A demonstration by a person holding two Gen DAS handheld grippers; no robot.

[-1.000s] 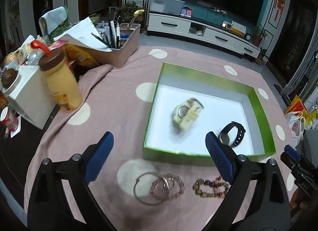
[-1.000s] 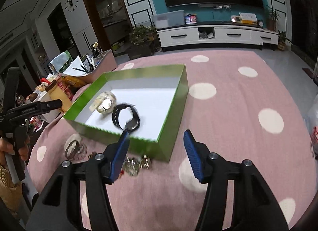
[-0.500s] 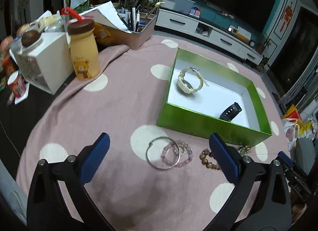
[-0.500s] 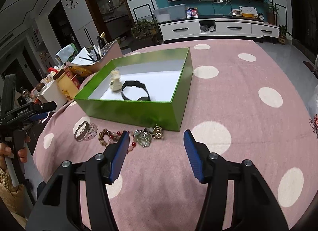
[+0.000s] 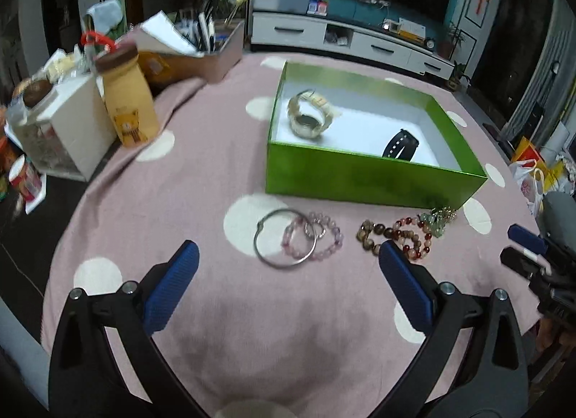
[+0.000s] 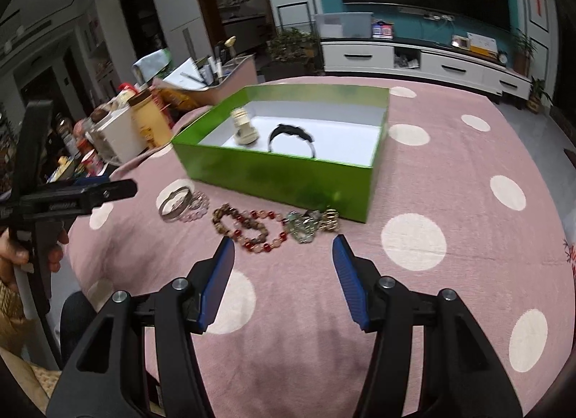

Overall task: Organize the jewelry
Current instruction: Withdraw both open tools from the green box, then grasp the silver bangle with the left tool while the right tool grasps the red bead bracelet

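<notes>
Lining green box [image 5: 360, 173] edge, bracelets [image 5: 298, 238], open cloth [image 6: 468, 173]

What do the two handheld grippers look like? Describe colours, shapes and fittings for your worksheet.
Both the left gripper and the right gripper have black, angular plastic arms with triangular cut-outs and silver bolts. Each finger carries a ribbed blue pad. No cables or sleeves show.

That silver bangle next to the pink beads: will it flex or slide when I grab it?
The silver bangle looks like a thin rigid metal hoop, so probably stiff. It overlaps the pink bead bracelet, which may drag along. Smooth metal could slip.
</notes>
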